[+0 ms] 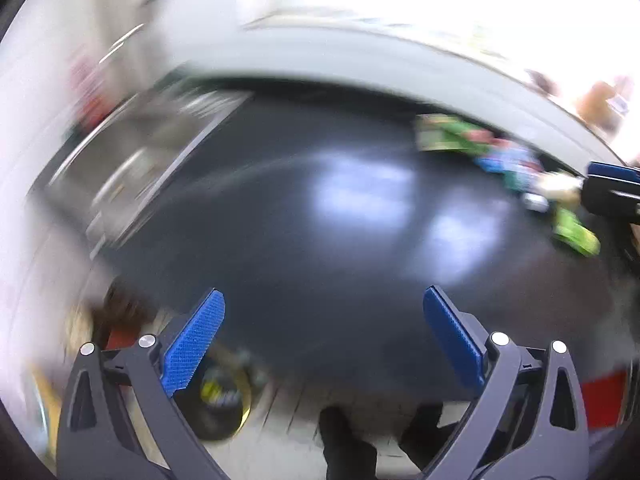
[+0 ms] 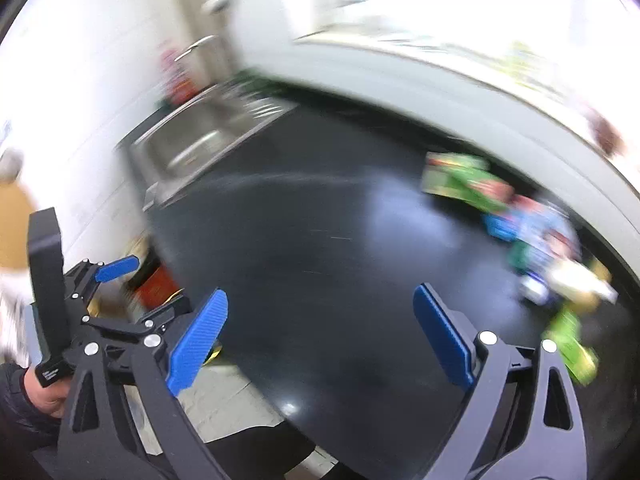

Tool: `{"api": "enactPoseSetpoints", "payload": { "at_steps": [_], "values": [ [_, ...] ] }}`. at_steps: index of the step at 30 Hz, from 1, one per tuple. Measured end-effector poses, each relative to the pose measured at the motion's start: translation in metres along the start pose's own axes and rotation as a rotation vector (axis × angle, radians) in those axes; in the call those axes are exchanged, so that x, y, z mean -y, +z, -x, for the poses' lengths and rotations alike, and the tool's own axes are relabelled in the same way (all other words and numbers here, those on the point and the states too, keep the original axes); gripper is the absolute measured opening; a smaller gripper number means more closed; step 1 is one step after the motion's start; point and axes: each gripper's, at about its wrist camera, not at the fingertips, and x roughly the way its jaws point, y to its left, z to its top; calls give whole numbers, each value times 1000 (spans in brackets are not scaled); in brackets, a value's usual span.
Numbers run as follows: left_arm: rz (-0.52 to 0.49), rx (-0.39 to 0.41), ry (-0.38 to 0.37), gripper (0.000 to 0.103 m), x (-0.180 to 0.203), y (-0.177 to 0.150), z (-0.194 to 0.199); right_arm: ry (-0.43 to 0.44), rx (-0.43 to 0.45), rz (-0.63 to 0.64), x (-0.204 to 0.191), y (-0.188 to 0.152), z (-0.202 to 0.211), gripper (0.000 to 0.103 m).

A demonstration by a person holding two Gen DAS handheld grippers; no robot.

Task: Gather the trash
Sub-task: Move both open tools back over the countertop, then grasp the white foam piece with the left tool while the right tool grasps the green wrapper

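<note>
Both views are blurred by motion. A pile of coloured wrappers and packets [image 2: 520, 232] lies on the right side of a black countertop [image 2: 320, 260], with a green packet [image 2: 572, 352] nearest me. The pile also shows in the left wrist view [image 1: 500, 156]. My left gripper [image 1: 324, 312] is open and empty above the counter's front edge. My right gripper [image 2: 320, 312] is open and empty, left of the pile and apart from it. The left gripper also shows at the left of the right wrist view [image 2: 116, 272].
A steel sink [image 2: 192, 144] is set in the counter at the far left, with a red bottle [image 2: 180, 80] behind it. A round bin with a yellow rim [image 1: 220, 400] stands on the tiled floor below the counter's front edge. A pale wall runs behind the counter.
</note>
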Motion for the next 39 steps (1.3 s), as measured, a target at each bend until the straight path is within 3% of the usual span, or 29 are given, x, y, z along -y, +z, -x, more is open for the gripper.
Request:
{"api": "enactPoseSetpoints", "payload": {
  "at_steps": [3, 8, 11, 18, 25, 34, 39],
  "values": [
    [-152, 26, -120, 97, 76, 29, 1, -105, 47, -117, 62, -23, 39, 91],
    [-326, 29, -258, 97, 175, 40, 2, -203, 94, -260, 135, -59, 93, 91],
    [-393, 19, -287, 97, 213, 43, -3, -234, 104, -316, 165, -80, 111, 91],
    [-461, 19, -314, 97, 248, 56, -13, -224, 116, -401, 216, -92, 113, 91],
    [-579, 39, -323, 97, 290, 77, -56, -183, 69, -361, 257, -84, 70, 91],
    [-814, 43, -389, 97, 344, 103, -143, -91, -81, -111, 304, -86, -19, 91],
    [-993, 63, -450, 97, 374, 108, -183, -49, -146, -15, 321, -88, -60, 91]
  ]
}}
